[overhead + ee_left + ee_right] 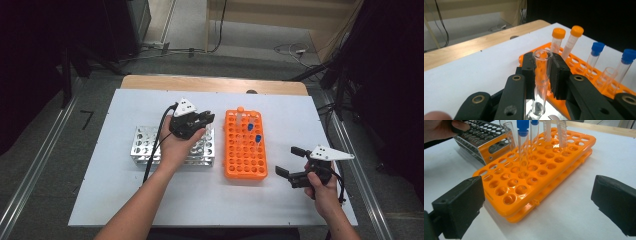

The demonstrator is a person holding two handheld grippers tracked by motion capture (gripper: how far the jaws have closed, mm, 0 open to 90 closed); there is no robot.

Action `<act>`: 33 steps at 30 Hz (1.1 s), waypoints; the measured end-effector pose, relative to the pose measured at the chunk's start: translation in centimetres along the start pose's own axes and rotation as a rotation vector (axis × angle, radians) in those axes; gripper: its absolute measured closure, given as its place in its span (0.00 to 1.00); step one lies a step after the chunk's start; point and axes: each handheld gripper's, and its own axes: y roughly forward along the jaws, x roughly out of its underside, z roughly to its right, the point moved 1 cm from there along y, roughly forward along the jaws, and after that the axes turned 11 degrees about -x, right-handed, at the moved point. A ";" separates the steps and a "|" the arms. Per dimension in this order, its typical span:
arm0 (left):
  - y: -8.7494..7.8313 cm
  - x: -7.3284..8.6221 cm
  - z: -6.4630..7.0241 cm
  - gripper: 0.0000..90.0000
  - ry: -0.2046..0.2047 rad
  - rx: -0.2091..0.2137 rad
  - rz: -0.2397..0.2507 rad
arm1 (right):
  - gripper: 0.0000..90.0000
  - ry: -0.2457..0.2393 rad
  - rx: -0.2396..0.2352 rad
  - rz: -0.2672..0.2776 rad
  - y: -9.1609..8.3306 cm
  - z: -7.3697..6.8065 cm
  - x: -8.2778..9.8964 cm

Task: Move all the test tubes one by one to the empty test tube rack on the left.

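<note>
Nearest to the person, the right tool (290, 161) hovers just right of the orange rack (244, 150), its jaws wide apart and holding nothing. The orange rack sits in the middle of the white table (125, 200), with a few capped tubes standing in its far rows. Just left of the orange rack, the left tool (543, 75) is clamped on a clear glass tube (542, 75), upright over the metal rack (142, 145).
</note>
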 end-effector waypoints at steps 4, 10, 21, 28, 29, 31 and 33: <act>0.1 0.2 0.3 0.85 0.023 -0.004 -0.032 | 0.00 -0.001 0.000 -0.001 0.0 0.0 0.0; 0.1 0.3 0.3 0.84 0.026 -0.012 -0.075 | 0.00 -0.002 -0.003 -0.003 0.1 -0.1 0.0; 0.1 0.6 0.3 0.83 0.011 -0.001 -0.125 | 0.00 -0.005 -0.007 -0.009 0.5 -0.3 0.0; -0.2 0.5 0.2 0.78 -0.014 0.029 -0.115 | 0.00 -0.011 -0.012 0.010 0.5 -0.9 -0.4; -0.3 0.5 0.2 0.76 -0.019 0.032 -0.108 | 0.00 -0.013 -0.015 0.010 0.5 -1.0 -0.4; -0.4 0.4 0.2 0.72 -0.027 0.037 -0.100 | 0.00 -0.014 -0.018 0.015 0.6 -1.2 -0.5; -0.7 0.4 0.1 0.67 -0.031 0.042 -0.093 | 0.00 -0.020 -0.020 0.018 0.6 -1.4 -0.7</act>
